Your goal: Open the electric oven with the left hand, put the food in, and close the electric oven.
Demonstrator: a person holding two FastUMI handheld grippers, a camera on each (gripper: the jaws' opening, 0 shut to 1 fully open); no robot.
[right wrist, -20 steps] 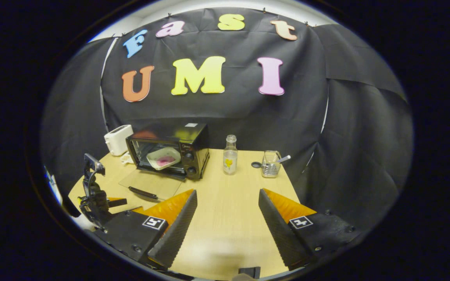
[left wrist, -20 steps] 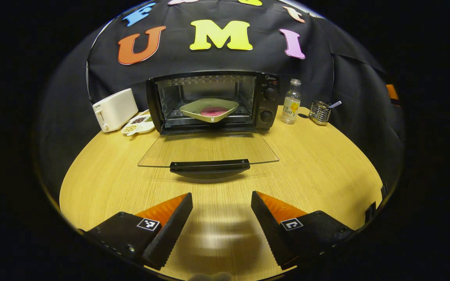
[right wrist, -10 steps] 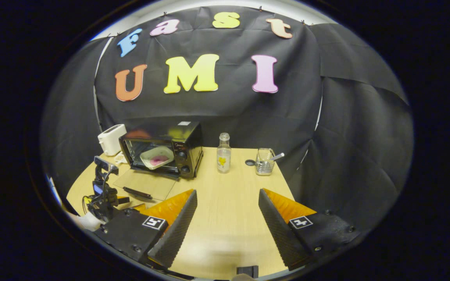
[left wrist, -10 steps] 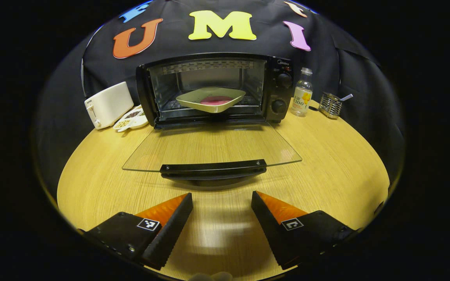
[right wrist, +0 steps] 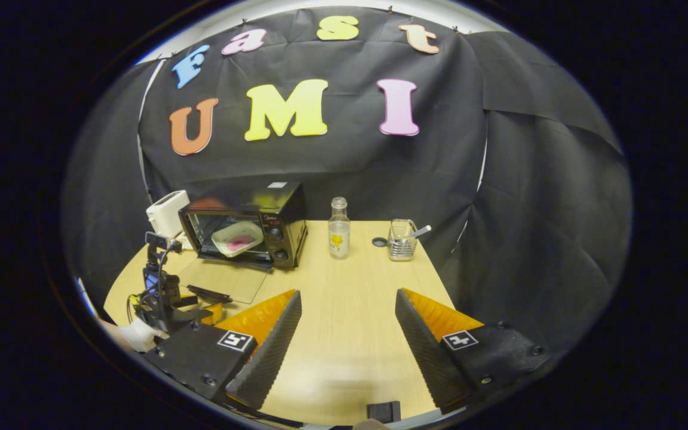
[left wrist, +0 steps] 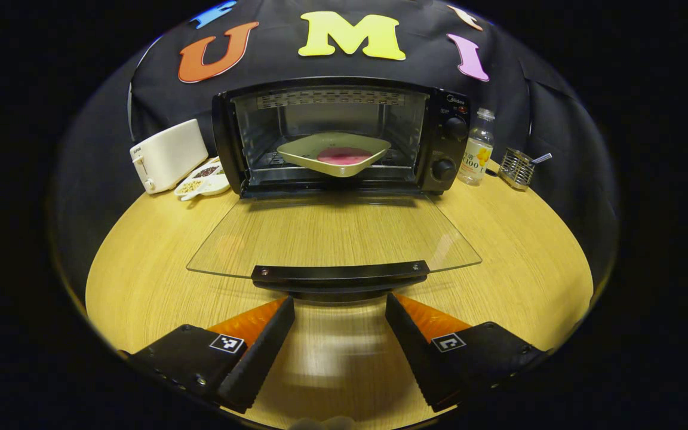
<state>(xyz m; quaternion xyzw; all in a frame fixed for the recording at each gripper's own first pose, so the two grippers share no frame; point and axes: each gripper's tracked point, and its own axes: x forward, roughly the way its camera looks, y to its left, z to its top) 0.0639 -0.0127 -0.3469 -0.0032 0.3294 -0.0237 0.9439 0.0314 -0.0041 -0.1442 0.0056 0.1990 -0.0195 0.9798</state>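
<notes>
On the round wooden table (left wrist: 141, 263), from left to right, stand a white toaster (left wrist: 168, 155), the electric oven (left wrist: 344, 137) and a bottle (left wrist: 476, 156). The oven's glass door (left wrist: 332, 236) lies folded flat, the food (left wrist: 344, 156) on its plate (left wrist: 333, 154) inside. My left gripper (left wrist: 339, 306) hovers spread and empty just before the door handle (left wrist: 339, 273); my right gripper (right wrist: 347, 301) waits wide and empty over the table, well back.

Open tongs (left wrist: 339, 304) before oven door handle (left wrist: 339, 273)

Glass oven door (left wrist: 332, 233), wood-grain table (left wrist: 517, 239), glossy.
</notes>
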